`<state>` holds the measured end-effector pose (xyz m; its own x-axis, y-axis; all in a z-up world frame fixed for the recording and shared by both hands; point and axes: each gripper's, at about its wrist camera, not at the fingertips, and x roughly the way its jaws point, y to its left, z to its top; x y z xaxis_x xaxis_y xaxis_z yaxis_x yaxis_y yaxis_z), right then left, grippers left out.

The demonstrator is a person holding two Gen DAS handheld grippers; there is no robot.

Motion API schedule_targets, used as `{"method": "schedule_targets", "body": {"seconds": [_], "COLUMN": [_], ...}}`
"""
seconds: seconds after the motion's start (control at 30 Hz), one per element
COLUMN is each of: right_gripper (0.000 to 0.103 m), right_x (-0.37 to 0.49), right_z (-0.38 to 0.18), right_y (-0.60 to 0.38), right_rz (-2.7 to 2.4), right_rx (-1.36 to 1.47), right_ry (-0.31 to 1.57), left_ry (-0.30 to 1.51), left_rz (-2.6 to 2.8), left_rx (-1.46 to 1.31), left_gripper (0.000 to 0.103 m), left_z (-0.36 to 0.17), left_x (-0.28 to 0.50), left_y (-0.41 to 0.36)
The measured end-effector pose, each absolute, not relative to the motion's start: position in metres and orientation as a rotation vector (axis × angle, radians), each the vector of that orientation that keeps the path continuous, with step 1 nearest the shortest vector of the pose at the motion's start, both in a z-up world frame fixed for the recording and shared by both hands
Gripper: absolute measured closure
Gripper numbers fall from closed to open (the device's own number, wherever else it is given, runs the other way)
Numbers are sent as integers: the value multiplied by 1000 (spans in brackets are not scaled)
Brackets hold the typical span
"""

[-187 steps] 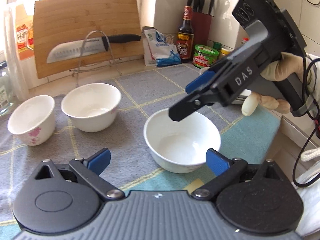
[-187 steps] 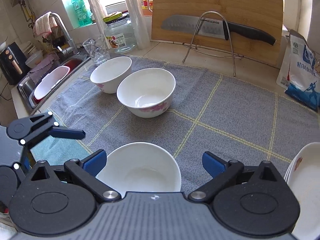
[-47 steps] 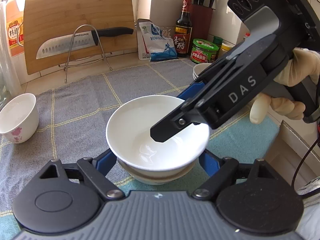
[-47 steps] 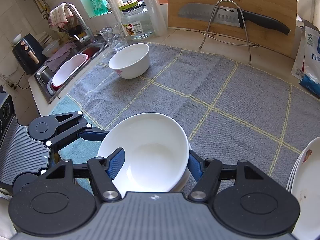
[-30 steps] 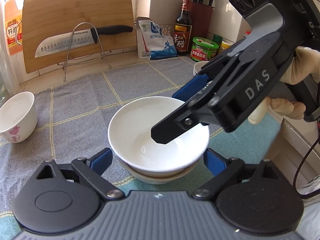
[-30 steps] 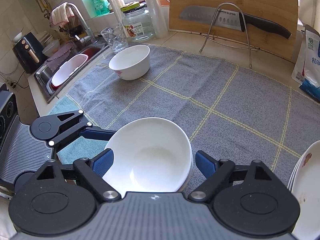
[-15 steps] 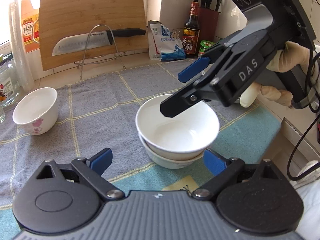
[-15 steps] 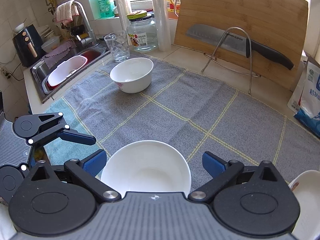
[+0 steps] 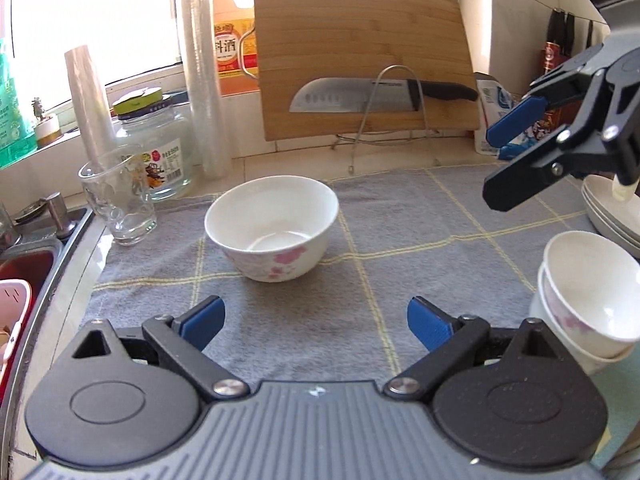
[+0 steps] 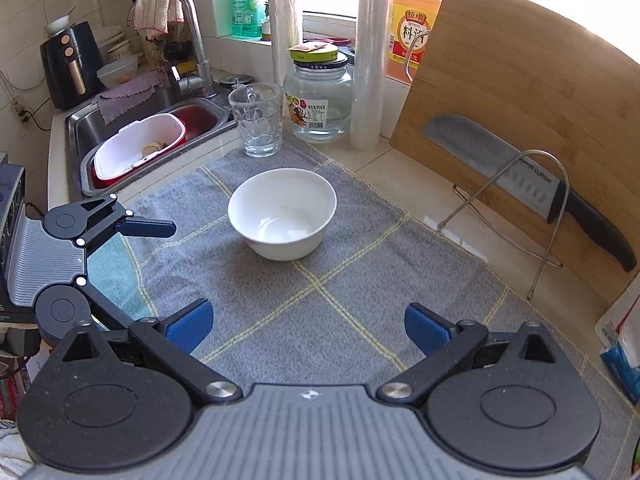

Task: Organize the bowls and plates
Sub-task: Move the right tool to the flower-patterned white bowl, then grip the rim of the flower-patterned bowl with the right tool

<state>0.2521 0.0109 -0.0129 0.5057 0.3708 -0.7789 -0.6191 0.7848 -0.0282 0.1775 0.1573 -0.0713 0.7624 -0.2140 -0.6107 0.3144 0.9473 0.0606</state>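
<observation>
A white bowl with pink flowers (image 9: 272, 227) stands alone on the grey towel (image 9: 304, 320), a little ahead of my open, empty left gripper (image 9: 314, 320). It also shows in the right wrist view (image 10: 282, 213). Two white bowls stacked one in the other (image 9: 588, 296) stand at the right edge, with a stack of white plates (image 9: 612, 210) behind them. My right gripper (image 10: 308, 326) is open and empty; in the left wrist view it (image 9: 520, 152) hovers above the towel's right side. My left gripper also shows at the left of the right wrist view (image 10: 156, 227).
A drinking glass (image 9: 118, 194), a glass jar (image 9: 154, 144) and rolls of film (image 9: 202, 76) stand at the towel's far left. A cutting board (image 9: 360, 60) with a knife on a wire rack (image 9: 380, 98) leans at the back. The sink (image 10: 144, 140) lies left.
Both grippers have pulled back from the stacked bowls and swung left toward the lone flowered bowl. The stack now sits at the right edge of the left wrist view.
</observation>
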Motion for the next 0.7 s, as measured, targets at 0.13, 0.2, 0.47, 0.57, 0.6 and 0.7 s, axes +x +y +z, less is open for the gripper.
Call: {"method": "schedule_targets", "body": {"seconds": [0.13,0.2,0.47,0.57,0.6,0.7], "right_gripper": [0,0,1,3,4,9], "right_x": [283,297,340,354,359,372], "right_z": [-15,-17,-30,-37,-40,-49], "right_y": [24,31,56,67,71,78], "right_rz": [631,648,714,731,737,747], "right_rx": [-309,-302,-301,-304,-304,-304], "right_ry": [869,882,932,946,954,979], "left_ry": [653,647,625,615,611,609], "left_rz": [-277,-274,-297,-296,-296,-297], "left_rx": [136,127,118,111,102,83], "left_gripper": [6,6,6,6,6,6], "left_z": [-80,-83,-95,-97,-97,-97], "left_x": [201,210,238,243,244,248], "left_y": [163,163,160,162,163,166]}}
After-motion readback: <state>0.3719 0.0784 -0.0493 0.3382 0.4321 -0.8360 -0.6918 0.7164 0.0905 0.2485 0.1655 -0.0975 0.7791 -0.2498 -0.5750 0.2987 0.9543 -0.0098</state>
